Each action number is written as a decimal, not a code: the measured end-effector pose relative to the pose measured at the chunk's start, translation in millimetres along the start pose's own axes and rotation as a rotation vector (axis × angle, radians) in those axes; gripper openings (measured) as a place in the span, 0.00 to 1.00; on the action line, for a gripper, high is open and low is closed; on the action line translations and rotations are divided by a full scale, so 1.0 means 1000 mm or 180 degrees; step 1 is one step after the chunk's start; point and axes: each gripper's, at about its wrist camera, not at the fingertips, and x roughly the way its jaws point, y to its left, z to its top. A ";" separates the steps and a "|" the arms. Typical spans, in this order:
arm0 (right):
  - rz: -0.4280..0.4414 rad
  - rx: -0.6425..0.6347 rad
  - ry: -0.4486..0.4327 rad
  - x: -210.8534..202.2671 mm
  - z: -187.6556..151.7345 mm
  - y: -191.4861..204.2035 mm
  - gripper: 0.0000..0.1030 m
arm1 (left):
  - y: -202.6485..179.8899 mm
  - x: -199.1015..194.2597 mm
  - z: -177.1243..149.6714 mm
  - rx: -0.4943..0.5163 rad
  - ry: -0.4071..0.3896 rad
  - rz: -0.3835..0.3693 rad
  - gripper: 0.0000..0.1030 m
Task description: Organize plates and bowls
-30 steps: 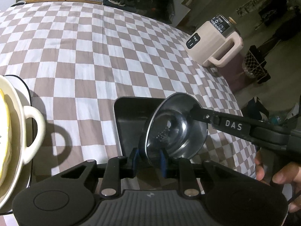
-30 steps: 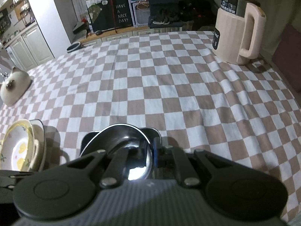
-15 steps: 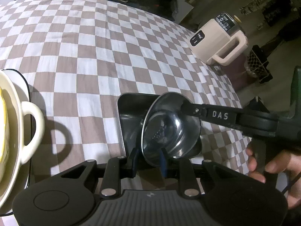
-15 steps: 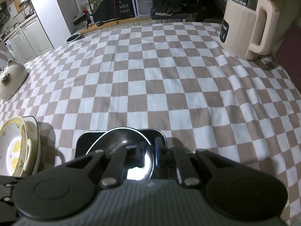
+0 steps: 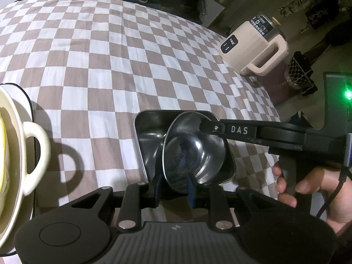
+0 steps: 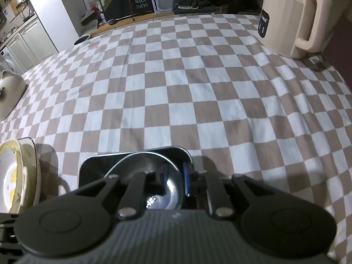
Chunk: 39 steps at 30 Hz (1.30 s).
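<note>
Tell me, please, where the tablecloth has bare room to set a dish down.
The widest bare cloth runs from the metal tray out to the kettle and the far edge. A narrower strip lies between the tray and the cream dish. The near edge is crowded: both hand-held grippers, left and right, grip the steel bowl over the tray.

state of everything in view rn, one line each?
Steel bowl: tilted on its side over the tray, gripped on two rim spots.
Left tongs: shut on the bowl's near rim.
Right tongs: shut on the bowl's far rim.
Steel tray: flat on the cloth, under the bowl.
Cream dish: upright at left, stacked on a black-rimmed plate.
Kettle: upright, lid on.
</note>
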 end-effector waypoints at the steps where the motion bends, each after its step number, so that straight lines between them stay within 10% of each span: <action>1: -0.0004 -0.0009 0.0000 0.001 0.000 0.001 0.18 | 0.000 0.000 0.000 0.0005 0.0001 0.0001 0.24; 16: 0.0331 0.0061 0.0047 0.006 0.001 0.005 0.63 | -0.004 -0.011 -0.005 0.0123 0.0013 -0.0038 0.29; 24: 0.0612 0.0356 -0.0118 -0.013 0.006 -0.010 0.79 | -0.010 -0.022 -0.011 0.0241 0.0015 -0.0083 0.50; 31: 0.0649 0.0515 -0.0270 -0.029 0.005 -0.032 0.80 | -0.007 -0.036 0.001 0.0193 -0.0183 -0.0029 0.80; 35: 0.0573 0.0501 -0.0279 -0.028 0.001 -0.043 0.77 | -0.004 -0.036 0.013 0.0223 -0.0278 0.0122 0.80; 39: 0.0480 0.0496 -0.0057 -0.018 -0.001 -0.055 0.47 | -0.002 -0.032 0.023 0.0280 -0.0368 0.0257 0.64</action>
